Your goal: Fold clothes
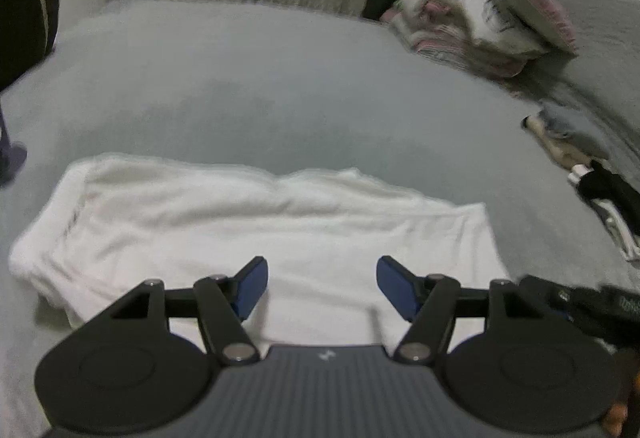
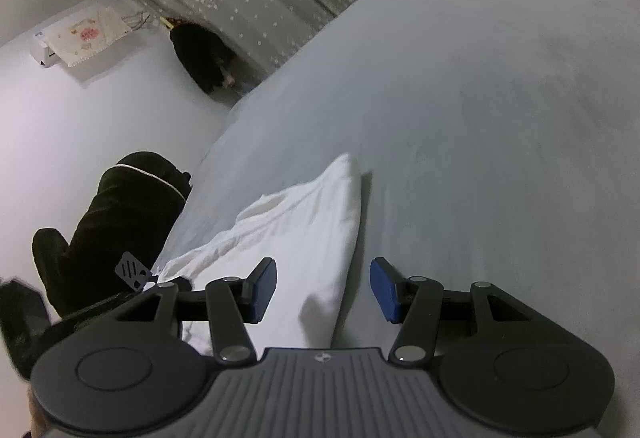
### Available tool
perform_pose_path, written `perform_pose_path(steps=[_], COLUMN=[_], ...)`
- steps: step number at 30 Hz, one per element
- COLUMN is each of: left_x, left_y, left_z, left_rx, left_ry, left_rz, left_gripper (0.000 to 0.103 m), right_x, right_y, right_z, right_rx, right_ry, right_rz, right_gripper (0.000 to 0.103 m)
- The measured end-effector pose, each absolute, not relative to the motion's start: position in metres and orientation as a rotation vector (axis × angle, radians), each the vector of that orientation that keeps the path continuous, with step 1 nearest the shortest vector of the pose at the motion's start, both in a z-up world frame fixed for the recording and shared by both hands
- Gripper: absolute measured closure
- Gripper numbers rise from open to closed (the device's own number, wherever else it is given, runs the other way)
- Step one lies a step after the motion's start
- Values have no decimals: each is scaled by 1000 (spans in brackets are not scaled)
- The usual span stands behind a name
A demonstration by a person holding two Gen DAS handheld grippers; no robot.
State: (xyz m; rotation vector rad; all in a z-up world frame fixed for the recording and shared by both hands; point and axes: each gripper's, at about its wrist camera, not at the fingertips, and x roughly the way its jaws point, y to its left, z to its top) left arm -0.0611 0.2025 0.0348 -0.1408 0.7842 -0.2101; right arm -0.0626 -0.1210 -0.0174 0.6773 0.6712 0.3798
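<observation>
White cotton garment (image 1: pixel 256 234) lies flat near the bed's (image 1: pixel 280 86) front edge, long axis left to right. Left gripper (image 1: pixel 322 288) hovers wide open and empty over its near hem; right gripper (image 2: pixel 323 288), equally open, straddles its right-hand edge.

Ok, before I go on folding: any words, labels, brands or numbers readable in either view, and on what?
No text reads clearly in either view.
Left claw body: small pale logo mark, a symbol, no letters.
Right claw body: same small mark, no letters.
Black object at the right edge of the left view: pale lettering, too blurred to read.
Wall unit cover: pink printed pattern, too small to tell any words.
White garment: no print visible.
</observation>
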Motion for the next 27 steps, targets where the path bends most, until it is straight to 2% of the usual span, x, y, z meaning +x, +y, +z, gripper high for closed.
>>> perform_pose_path(steps=[4, 6, 12, 24, 27], left_x=[-55, -57, -58, -72, -67], left_y=[203, 203, 209, 205, 205], left_z=[29, 29, 25, 36, 30], left_rx=[-137, -130, -138, -98, -122], left_ry=[803, 790, 796, 725, 768], left_rz=[-184, -177, -174, -190, -192], left_gripper=[40, 36, 36, 33, 33], right_x=[-76, -75, -81, -79, -79], right_y=[-104, -99, -115, -106, -106], right_z=[-15, -13, -22, -18, -18], right_rx=[606, 605, 803, 800, 800], right_ry=[641, 638, 642, 640, 641], right_rz=[357, 348, 357, 318, 315], right_gripper=[47, 44, 44, 44, 44])
